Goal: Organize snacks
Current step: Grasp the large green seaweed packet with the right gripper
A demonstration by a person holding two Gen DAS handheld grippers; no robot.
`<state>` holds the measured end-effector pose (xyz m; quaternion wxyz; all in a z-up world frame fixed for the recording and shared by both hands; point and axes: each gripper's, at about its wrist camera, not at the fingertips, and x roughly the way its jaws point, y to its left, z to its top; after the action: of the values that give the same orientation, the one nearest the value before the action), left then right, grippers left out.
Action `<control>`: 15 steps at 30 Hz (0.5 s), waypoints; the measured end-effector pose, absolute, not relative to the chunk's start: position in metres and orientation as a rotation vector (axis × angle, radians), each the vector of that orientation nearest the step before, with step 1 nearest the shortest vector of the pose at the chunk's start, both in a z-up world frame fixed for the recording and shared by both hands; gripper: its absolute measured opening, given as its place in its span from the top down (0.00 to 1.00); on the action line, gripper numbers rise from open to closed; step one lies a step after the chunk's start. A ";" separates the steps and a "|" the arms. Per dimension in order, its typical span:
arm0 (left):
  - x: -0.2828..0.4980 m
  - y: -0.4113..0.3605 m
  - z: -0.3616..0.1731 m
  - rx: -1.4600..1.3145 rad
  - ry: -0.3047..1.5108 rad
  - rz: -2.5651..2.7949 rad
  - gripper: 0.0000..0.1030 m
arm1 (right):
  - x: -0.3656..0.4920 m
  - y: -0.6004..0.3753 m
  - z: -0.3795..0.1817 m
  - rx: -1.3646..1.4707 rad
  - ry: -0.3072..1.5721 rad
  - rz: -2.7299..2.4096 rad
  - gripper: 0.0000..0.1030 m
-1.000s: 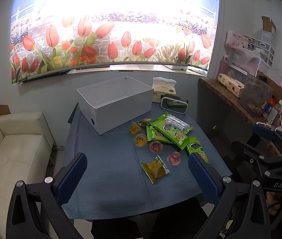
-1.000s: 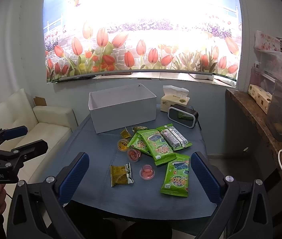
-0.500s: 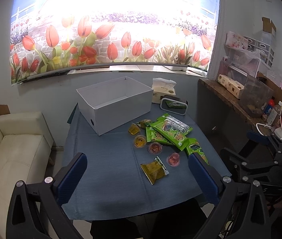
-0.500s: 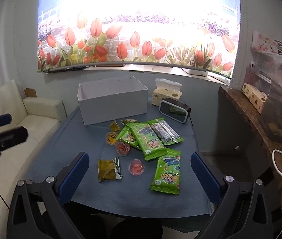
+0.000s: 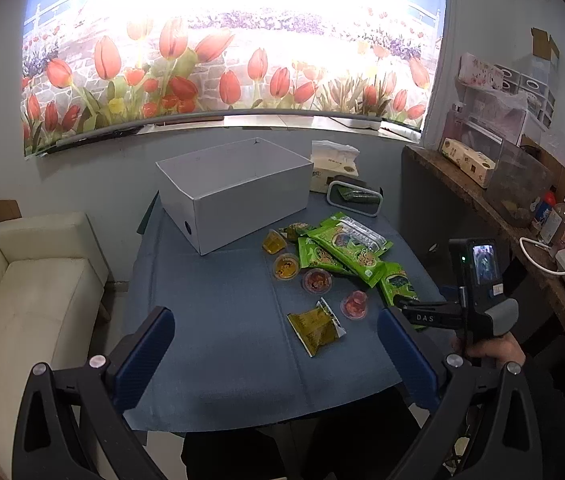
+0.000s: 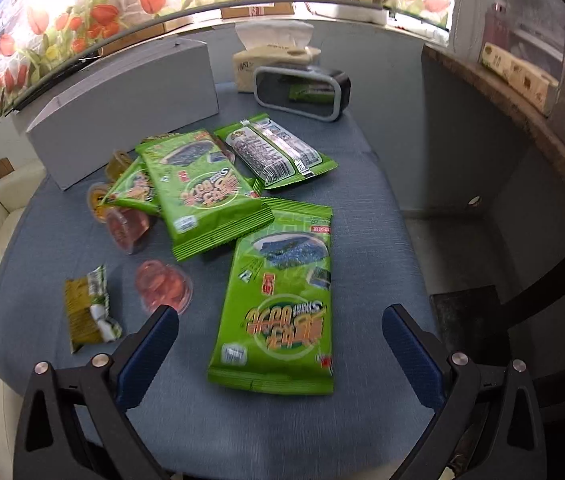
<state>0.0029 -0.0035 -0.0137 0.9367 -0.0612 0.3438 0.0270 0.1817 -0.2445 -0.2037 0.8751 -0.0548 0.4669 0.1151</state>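
Observation:
Several green seaweed snack packs lie on the blue table; the nearest pack lies flat between my right gripper's open fingers, just ahead of them. Jelly cups and a yellow-green packet lie to its left. An open white box stands at the table's back left. My left gripper is open and empty, held above the table's near edge; it sees the snacks, the yellow packet and the right gripper at the right edge.
A tissue box and a dark clock-like case stand behind the snacks. A wooden shelf with containers runs along the right. A cream sofa is to the left of the table.
My right gripper has swung forward and down over the table, close to the nearest green pack. The left gripper has hardly moved.

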 end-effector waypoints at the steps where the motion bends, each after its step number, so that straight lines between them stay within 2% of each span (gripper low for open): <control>1: 0.003 -0.004 -0.016 -0.125 0.709 0.059 0.00 | 0.188 -0.244 -0.210 -0.116 0.994 0.228 0.00; 6: 0.007 -0.002 -0.027 -0.132 0.740 0.068 0.00 | 0.208 -0.239 -0.232 -0.117 1.048 0.187 0.02; 7: 0.008 -0.001 -0.028 -0.133 0.743 0.069 0.00 | 0.209 -0.238 -0.236 -0.119 1.054 0.187 0.07; 8: 0.008 -0.001 -0.030 -0.132 0.748 0.070 0.00 | 0.211 -0.236 -0.239 -0.123 1.068 0.194 0.22; 9: 0.009 -0.002 -0.032 -0.130 0.751 0.073 0.00 | 0.212 -0.232 -0.240 -0.153 1.055 0.185 0.27; 15: 0.017 -0.004 -0.044 -0.133 0.779 0.066 0.00 | 0.206 -0.231 -0.243 -0.186 1.057 0.231 0.31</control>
<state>0.0173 -0.0044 -0.0442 0.9224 -0.0646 0.3794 0.0320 0.2064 -0.2314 -0.2434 0.8531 -0.0885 0.5023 0.1097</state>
